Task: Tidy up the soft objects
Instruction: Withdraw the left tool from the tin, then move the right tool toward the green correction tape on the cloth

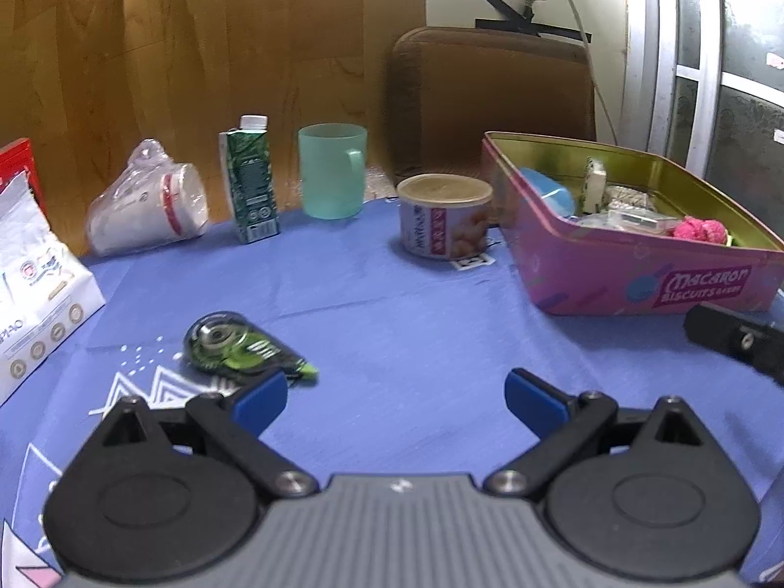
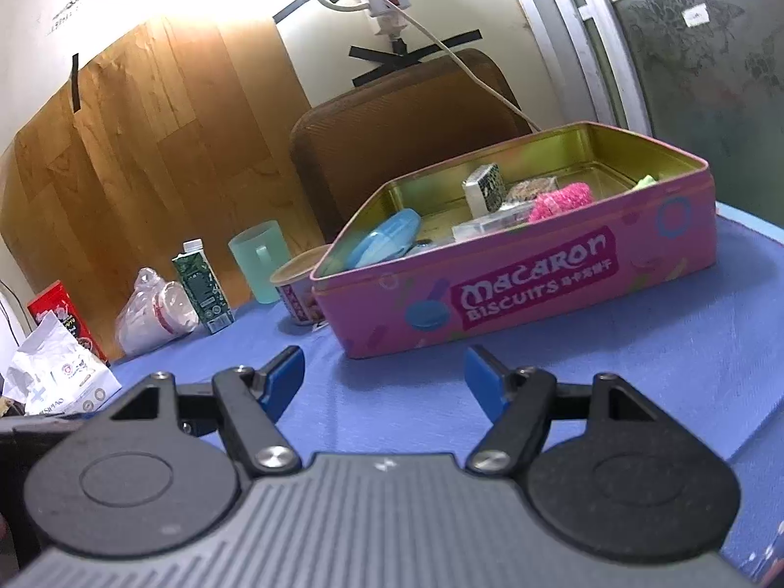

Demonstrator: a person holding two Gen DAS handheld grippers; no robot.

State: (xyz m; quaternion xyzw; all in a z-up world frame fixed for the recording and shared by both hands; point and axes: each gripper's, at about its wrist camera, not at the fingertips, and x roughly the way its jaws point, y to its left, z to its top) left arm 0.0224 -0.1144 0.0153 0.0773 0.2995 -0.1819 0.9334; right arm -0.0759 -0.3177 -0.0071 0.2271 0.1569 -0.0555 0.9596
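The left tool hangs low over the blue cloth of the desk, its 2 blue fingers spread wide with nothing between them. The right tool is likewise released, empty, and faces the long side of the pink biscuit tin that sits toward the desk's far right corner.

The open tin holds the soft pieces: a fuzzy pink object lies against the front wall, touching a clear packet beside it, with a light green scrap near the right end. A blue lid-like item, a small patterned box and a woven pad sit in the tin too.

A green correction tape dispenser lies on the cloth just beyond the left finger of the left tool. Along the far edge stand a round snack can just beside the tin, a mint cup, a green carton and bagged paper cups lying on their side. A white pouch stands at the left edge.
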